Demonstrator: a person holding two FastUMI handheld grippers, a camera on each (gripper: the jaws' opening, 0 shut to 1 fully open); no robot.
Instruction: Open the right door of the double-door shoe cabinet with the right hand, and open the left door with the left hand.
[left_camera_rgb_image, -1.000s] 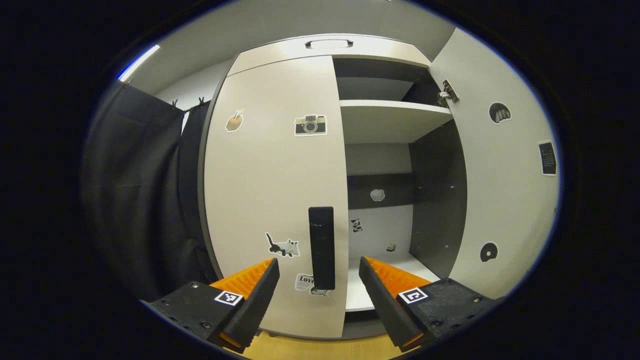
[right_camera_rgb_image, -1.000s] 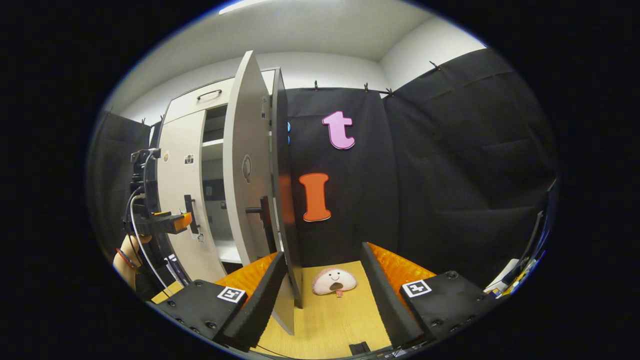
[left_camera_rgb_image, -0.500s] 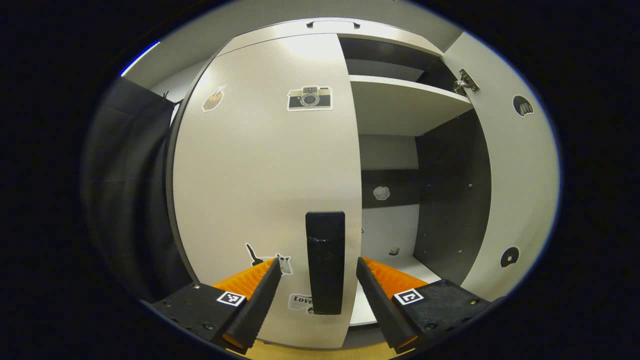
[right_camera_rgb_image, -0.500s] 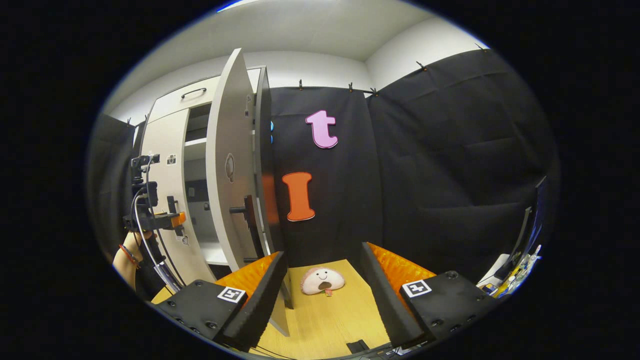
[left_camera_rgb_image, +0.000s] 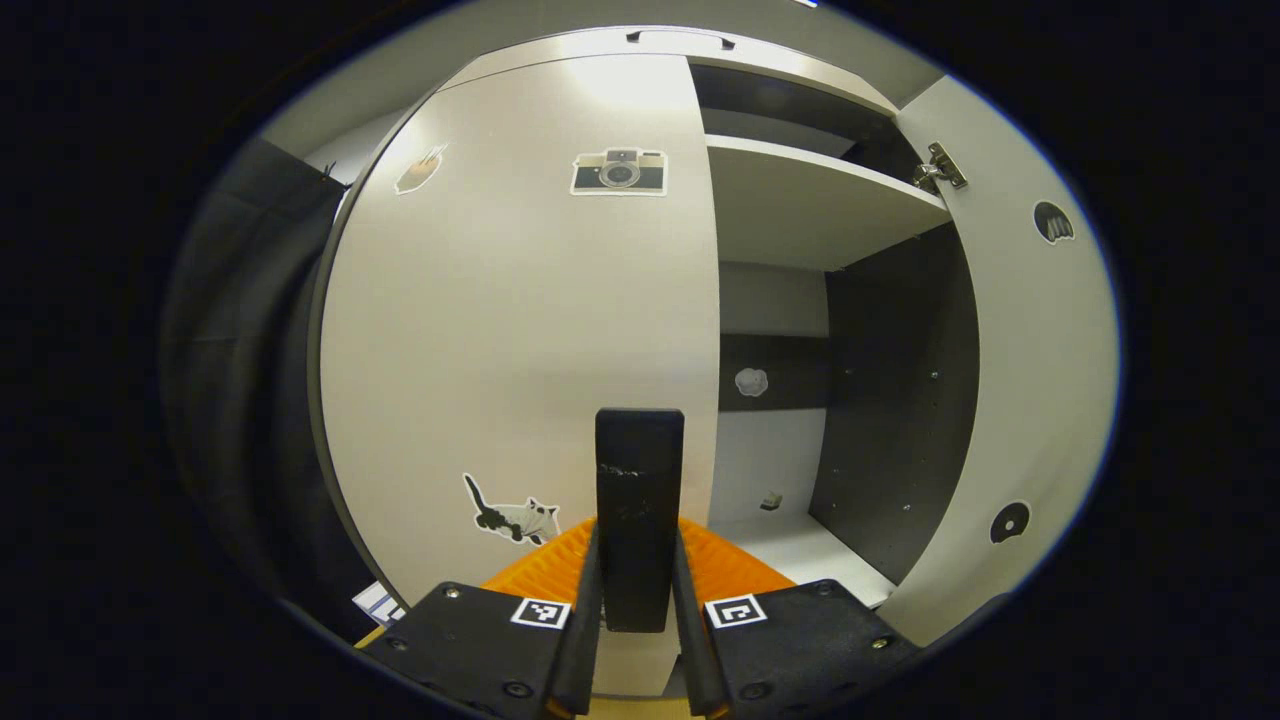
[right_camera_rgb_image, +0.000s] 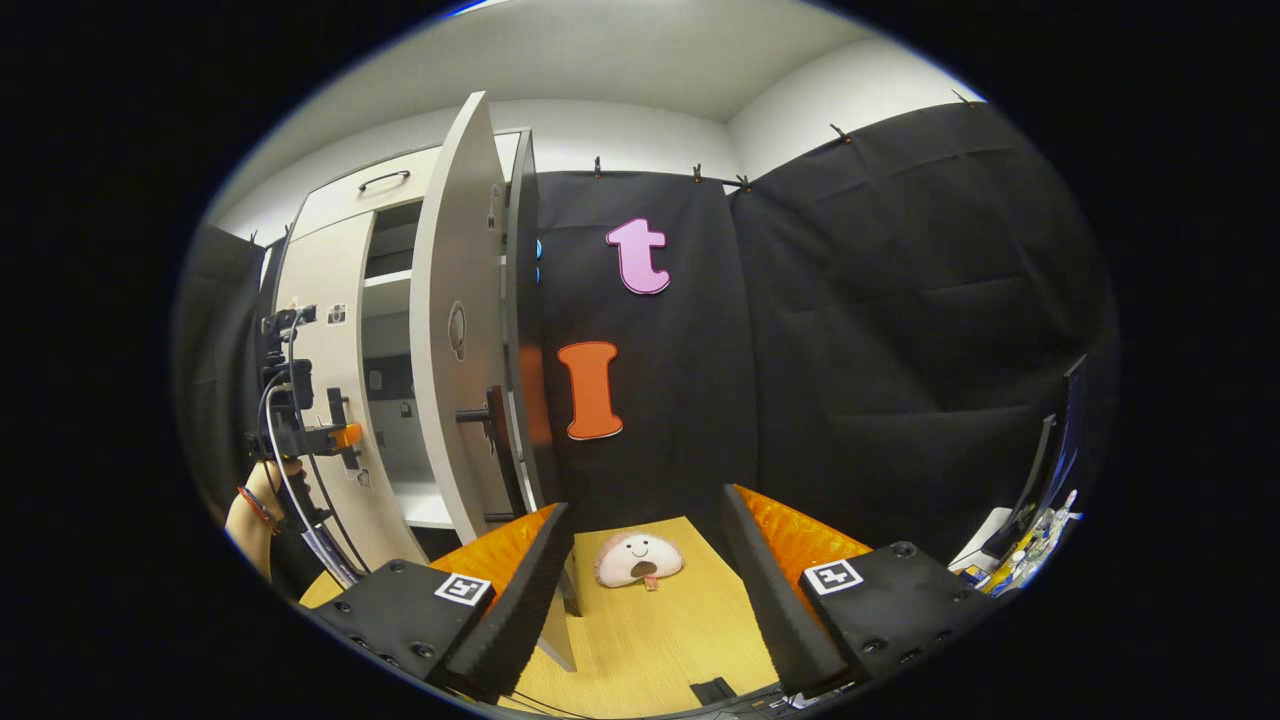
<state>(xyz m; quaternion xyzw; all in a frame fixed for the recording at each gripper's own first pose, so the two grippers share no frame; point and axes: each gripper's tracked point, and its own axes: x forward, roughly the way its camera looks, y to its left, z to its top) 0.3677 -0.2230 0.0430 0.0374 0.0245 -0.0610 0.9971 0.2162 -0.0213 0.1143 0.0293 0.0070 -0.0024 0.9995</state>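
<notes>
Here left gripper clamps handle — unlabelled

Smooth matt door (metal hinge), wood-grain floor.

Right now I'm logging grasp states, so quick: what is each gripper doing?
Left gripper: fingers closed on the left door's handle.
Right gripper: fingers open, holding nothing, apart from the open right door.

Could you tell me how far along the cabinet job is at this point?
Done: the right door stands wide open, and the right gripper is open and off it. In hand: the left gripper has its fingers shut on the left door's handle. Left: that left door looks closed and needs pulling open.
</notes>
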